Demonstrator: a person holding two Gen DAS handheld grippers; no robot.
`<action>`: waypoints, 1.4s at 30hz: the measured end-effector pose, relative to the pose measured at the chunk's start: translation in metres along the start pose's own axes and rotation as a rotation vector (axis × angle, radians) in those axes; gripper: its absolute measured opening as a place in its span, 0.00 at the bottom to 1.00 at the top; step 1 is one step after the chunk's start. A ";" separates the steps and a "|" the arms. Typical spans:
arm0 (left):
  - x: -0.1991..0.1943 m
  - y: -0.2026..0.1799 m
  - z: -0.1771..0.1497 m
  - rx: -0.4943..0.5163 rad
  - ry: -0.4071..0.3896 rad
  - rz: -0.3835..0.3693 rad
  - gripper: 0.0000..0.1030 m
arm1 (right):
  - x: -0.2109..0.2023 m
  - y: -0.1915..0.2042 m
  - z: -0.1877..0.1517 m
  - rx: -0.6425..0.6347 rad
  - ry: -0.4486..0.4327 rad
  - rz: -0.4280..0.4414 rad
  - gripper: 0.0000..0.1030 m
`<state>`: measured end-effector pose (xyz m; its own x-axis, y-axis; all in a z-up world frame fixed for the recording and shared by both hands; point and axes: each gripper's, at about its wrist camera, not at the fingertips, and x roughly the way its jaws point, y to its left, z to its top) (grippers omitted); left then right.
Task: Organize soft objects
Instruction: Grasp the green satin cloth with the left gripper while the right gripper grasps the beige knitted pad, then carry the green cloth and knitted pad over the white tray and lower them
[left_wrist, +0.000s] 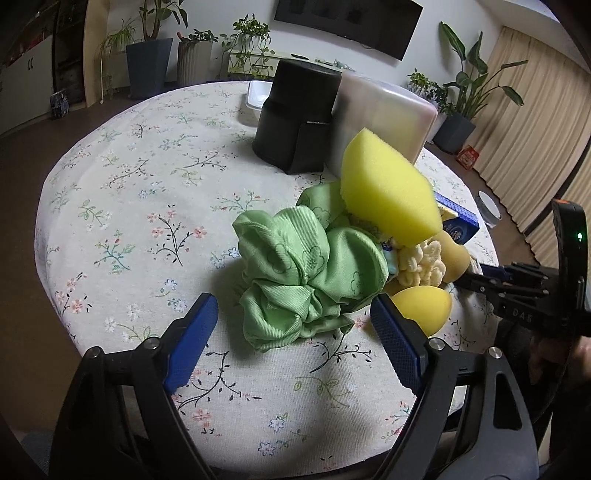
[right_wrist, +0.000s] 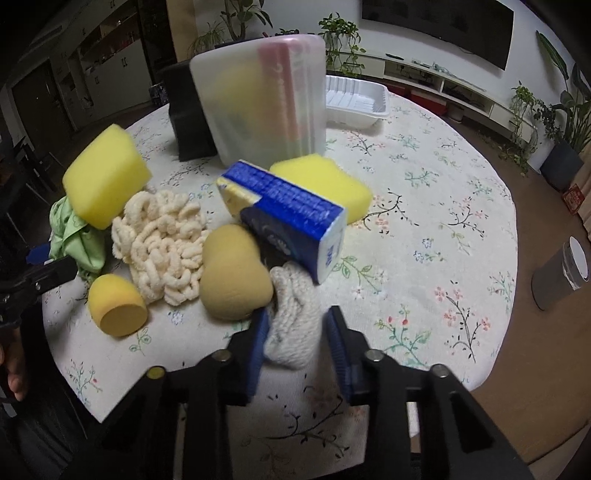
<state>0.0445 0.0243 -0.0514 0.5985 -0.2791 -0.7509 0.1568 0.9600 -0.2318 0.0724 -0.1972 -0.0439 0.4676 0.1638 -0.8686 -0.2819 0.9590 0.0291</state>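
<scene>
The right gripper (right_wrist: 295, 334) has its blue fingers (right_wrist: 257, 343) clenched on a white knitted cloth (right_wrist: 295, 325), which bulges up between them just above the tabletop (right_wrist: 424, 192); the left gripper (left_wrist: 293, 338) hangs released, its fingers (left_wrist: 192, 339) spread wide on either side of a crumpled green cloth (left_wrist: 306, 280) without touching it.

Just beyond the knitted cloth, in the right wrist view, a tan pear-shaped sponge (right_wrist: 232, 273) touches it on the left; a blue box (right_wrist: 291, 214) leans over both; a cream chenille mitt (right_wrist: 162, 240) lies beside the tan sponge; a small yellow sponge (right_wrist: 116, 308) sits near the tabletop's edge; a yellow block sponge (right_wrist: 103, 173) is propped on the green cloth; another yellow sponge (right_wrist: 325, 184) lies behind the box.

Further back stand a frosted plastic bin (right_wrist: 258, 99), a black container (right_wrist: 184, 110) and a white tray (right_wrist: 356, 99); the whole heap rests on a floral cloth.
</scene>
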 end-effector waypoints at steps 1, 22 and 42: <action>-0.001 -0.001 0.001 0.008 -0.002 0.000 0.83 | -0.001 0.000 -0.001 0.005 -0.001 0.001 0.27; 0.029 0.000 0.018 -0.018 0.067 0.023 0.37 | -0.002 -0.004 -0.005 0.025 -0.033 0.021 0.27; -0.031 0.000 0.012 0.032 -0.012 0.070 0.33 | -0.031 -0.007 -0.013 0.070 -0.033 0.043 0.25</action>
<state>0.0349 0.0337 -0.0207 0.6186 -0.2110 -0.7569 0.1393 0.9775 -0.1587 0.0489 -0.2124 -0.0232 0.4844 0.2112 -0.8490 -0.2434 0.9646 0.1011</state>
